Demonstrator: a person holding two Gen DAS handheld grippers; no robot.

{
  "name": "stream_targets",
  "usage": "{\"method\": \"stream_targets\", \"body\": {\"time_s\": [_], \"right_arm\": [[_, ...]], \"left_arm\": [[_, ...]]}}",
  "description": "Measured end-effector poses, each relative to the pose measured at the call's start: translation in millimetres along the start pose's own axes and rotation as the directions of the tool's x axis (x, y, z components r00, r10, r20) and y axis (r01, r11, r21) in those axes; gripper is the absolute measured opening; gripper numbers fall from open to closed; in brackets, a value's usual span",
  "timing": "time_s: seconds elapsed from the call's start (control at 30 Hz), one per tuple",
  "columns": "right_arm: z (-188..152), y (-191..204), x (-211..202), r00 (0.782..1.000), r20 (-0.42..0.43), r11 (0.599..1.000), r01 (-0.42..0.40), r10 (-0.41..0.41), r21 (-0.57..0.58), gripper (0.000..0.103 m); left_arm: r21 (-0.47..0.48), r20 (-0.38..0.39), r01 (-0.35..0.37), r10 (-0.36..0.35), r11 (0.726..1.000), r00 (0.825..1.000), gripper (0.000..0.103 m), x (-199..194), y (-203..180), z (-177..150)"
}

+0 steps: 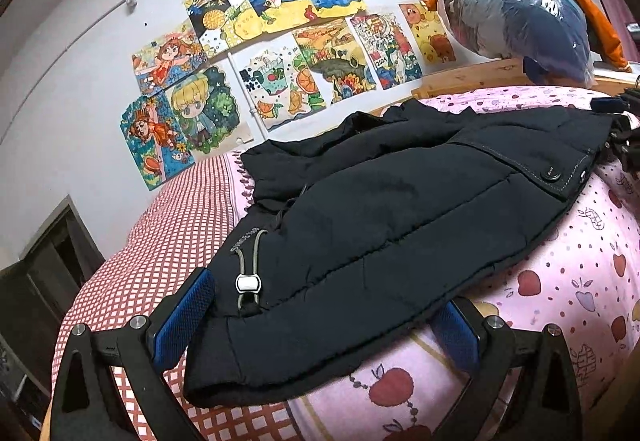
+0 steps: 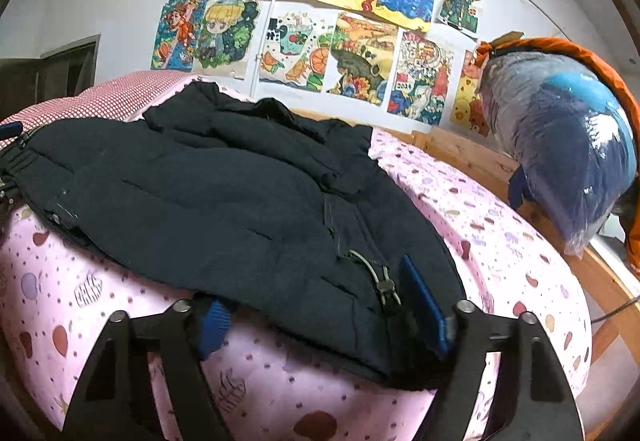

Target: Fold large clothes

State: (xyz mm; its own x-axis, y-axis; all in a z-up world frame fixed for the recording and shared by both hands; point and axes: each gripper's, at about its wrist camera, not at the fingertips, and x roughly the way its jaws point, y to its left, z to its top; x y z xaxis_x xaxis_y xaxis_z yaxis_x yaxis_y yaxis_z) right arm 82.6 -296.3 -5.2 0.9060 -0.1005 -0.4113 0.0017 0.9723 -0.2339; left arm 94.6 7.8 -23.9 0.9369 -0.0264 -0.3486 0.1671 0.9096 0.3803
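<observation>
The left tongs (image 1: 320, 325) stand wide open, the near hem of the black jacket (image 1: 400, 209) lying between the blue pads (image 1: 184, 313). The right tongs (image 2: 320, 313) are open too, straddling the jacket's other hem corner by its cord (image 2: 376, 273). The jacket lies spread across the bed, on the pink fruit-print sheet (image 1: 560, 281), reaching toward the far edge. A red checked cover (image 1: 160, 233) covers the bed's left end. On the wooden frame (image 2: 480, 157) at the far right corner sits a plastic-wrapped bundle (image 2: 560, 145). Drawings (image 1: 280, 41) cover the white wall.

Child's bedroom, bed (image 1: 580, 273), drawings (image 2: 320, 13) on wall
</observation>
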Motion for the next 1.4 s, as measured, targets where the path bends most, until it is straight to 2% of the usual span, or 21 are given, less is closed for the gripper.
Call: {"method": "stream_targets", "body": {"time_s": [0.03,0.1,0.2,0.37,0.5,0.63,0.83,1.27,1.4], "right_arm": [[1.8,0.6,-0.4,1.0,0.006,1.0,-0.009,0.009,-0.001,0.061],[3.1,4.0,-1.6,1.0,0.016,1.0,-0.02,0.02,-0.01,0.048],[3.0,10.9,-3.2,0.999,0.029,0.999,-0.018,0.019,-0.033,0.038],[6.5,17.5,-6.2,0.999,0.042,0.998,-0.024,0.026,-0.051,0.024],[17.6,17.2,-8.1,0.997,0.065,0.999,-0.032,0.034,-0.039,0.016],[31.5,13.9,-7.1,0.996,0.09,0.999,-0.028,0.03,-0.025,0.014],[59.9,14.3,0.5,0.992,0.126,0.999,-0.015,0.02,-0.043,0.012],[113.1,9.6,32.3,0.982,0.188,0.999,-0.008,0.016,-0.042,0.011],[124.6,8.2,45.9,0.978,0.21,0.998,-0.005,0.017,-0.059,0.011]], "left_arm": [[0.002,0.005,0.002,-0.002,1.0,1.0,0.102,-0.6,0.3,0.7],[0.008,0.019,0.001,-0.001,1.0,1.0,0.101,-2.5,-0.5,2.9],[0.032,0.049,-0.012,0.01,0.999,0.999,0.095,-5.6,-2.3,6.2],[0.057,0.087,0.004,-0.009,0.998,0.996,0.078,-8.2,-3.0,15.8],[0.068,0.101,0.038,-0.045,0.997,0.994,0.059,-4.5,0.5,29.6],[0.079,0.119,0.047,-0.057,0.996,0.991,0.043,-0.9,2.1,44.0],[0.075,0.132,0.036,-0.046,0.997,0.99,0.029,10.1,6.4,70.1],[-0.01,0.107,0.01,-0.009,1.0,0.994,0.027,54.7,27.1,123.1],[-0.023,0.081,-0.024,0.026,0.999,0.996,0.027,70.0,29.1,136.3]]}}
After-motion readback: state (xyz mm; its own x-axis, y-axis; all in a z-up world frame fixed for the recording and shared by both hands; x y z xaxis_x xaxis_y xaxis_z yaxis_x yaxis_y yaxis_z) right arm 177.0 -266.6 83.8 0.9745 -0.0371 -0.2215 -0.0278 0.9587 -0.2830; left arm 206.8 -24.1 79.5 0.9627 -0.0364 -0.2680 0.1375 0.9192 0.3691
